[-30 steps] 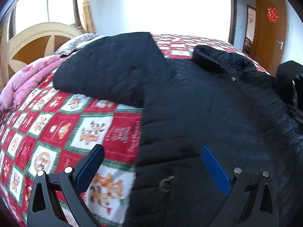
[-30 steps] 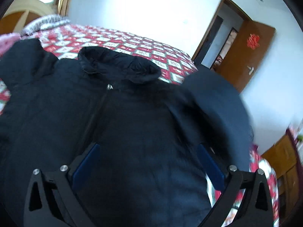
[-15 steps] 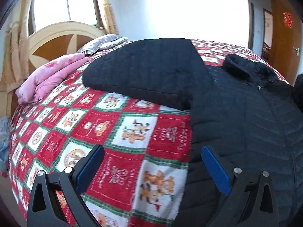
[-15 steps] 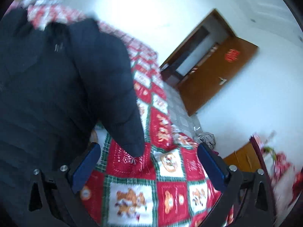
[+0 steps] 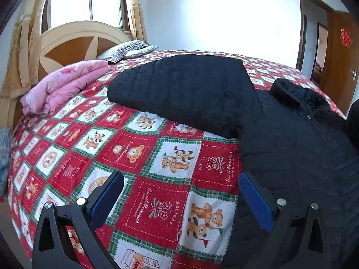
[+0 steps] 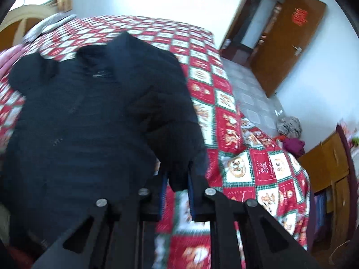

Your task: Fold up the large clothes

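Right hand-held gripper [image 6: 176,187] just closed, clamped on jacket sleeve [image 6: 177,134] cuff, ready for folding inward; left hand-held gripper [image 5: 180,192] apart, empty, sleeve at twelve o'clock

Bed [image 5: 139,157] in red checked bedspread; black jacket [image 5: 291,152], pink quilt [image 5: 62,83], striped pillow [image 5: 125,50]

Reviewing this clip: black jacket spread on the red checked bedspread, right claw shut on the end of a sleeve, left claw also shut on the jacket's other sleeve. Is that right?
Not quite. The left claw is open and holds nothing; its wrist view shows it over the red checked bedspread beside the black jacket, the other sleeve lying flat beyond. The right claw has just closed on its sleeve end, as you said.
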`<state>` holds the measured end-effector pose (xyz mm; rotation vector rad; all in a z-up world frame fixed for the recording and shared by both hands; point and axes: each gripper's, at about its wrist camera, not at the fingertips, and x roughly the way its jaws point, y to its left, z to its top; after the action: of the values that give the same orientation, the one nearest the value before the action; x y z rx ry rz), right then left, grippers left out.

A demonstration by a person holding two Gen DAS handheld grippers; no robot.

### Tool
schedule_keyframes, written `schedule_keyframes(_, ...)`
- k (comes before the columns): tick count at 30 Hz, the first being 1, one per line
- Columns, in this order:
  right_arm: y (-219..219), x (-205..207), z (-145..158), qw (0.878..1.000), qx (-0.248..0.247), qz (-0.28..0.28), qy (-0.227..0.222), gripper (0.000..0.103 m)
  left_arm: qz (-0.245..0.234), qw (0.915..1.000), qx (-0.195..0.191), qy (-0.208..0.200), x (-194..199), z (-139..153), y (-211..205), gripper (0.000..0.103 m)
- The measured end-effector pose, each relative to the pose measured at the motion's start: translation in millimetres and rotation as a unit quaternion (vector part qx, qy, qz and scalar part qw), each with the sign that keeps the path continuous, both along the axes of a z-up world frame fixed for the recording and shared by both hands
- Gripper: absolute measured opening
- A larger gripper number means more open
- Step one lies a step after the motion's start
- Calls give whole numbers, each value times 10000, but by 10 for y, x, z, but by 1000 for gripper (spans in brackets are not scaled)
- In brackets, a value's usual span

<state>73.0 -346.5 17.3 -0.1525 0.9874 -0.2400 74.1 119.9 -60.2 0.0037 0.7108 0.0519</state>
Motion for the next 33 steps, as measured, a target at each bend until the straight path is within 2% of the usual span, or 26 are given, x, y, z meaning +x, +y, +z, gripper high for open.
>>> schedule_keyframes(3, 439, -145, 191, 9988, 241, 419, 21, 18, -49, 9999, -155, 22, -49, -2, 51, 102)
schedule_keyframes(6, 1072, -13, 280, 9936, 544, 986, -18, 18, -26, 9997, -246, -37, -122, 34, 138, 102)
schedule_keyframes(9, 1445, 303, 105, 9858, 1229, 1143, -76, 18, 70, 9992, -374, -113, -194, 95, 287, 102)
schedule_keyframes(10, 1614, 505, -21, 9791, 1680, 1130, -213, 20, 108, 9991, -394, -134, -214, 111, 338, 102)
schedule_keyframes(11, 1712, 671, -142, 9716, 2049, 1142, -307, 24, 160, 9989, -407, -153, -236, 133, 399, 102)
schedule_keyframes(13, 1854, 923, -352, 9625, 2423, 1130, -471, 55, 294, 9986, -409, -168, -285, 177, 532, 102)
schedule_keyframes(14, 1943, 1039, -475, 9593, 2521, 1110, -620, 59, 341, 9984, -413, -180, -313, 200, 602, 102)
schedule_keyframes(16, 2027, 1136, -654, 9558, 2608, 1138, -746, 60, 408, 9984, -280, -265, -384, 251, 731, 102)
schedule_keyframes(19, 1860, 1072, -723, 9484, 2862, 1117, -782, 60, 559, 9976, 26, -397, -439, 258, 881, 102)
schedule_keyframes(21, 1472, 859, -640, 9413, 3063, 852, -1132, 60, 655, 9972, 78, -361, -426, 194, 1009, 102)
schedule_keyframes(23, 1084, 632, -504, 9374, 3099, 468, -1520, 70, 717, 9970, 49, -278, -398, 100, 1097, 102)
schedule_keyframes(25, 788, 409, -445, 9372, 2951, 80, -1858, 94, 767, 9968, 57, -196, -359, 6, 1136, 102)
schedule_keyframes(26, 677, 328, -487, 9402, 2834, -55, -1890, 97, 807, 9967, 51, -110, -314, -71, 1147, 102)
schedule_keyframes(28, 617, 339, -636, 9494, 2711, -126, -1581, 97, 850, 9963, -48, 70, -198, -163, 1127, 102)
schedule_keyframes(30, 663, 429, -836, 9525, 2765, -76, -1275, 97, 807, 9965, -187, 136, -75, -182, 1051, 102)
schedule_keyframes(32, 732, 564, -1030, 9540, 2802, 1, -1064, 93, 649, 9974, -267, 166, 50, -144, 899, 102)
schedule_keyframes(33, 767, 625, -1126, 9540, 2852, 20, -924, 87, 523, 9981, -278, 171, 129, -109, 787, 102)
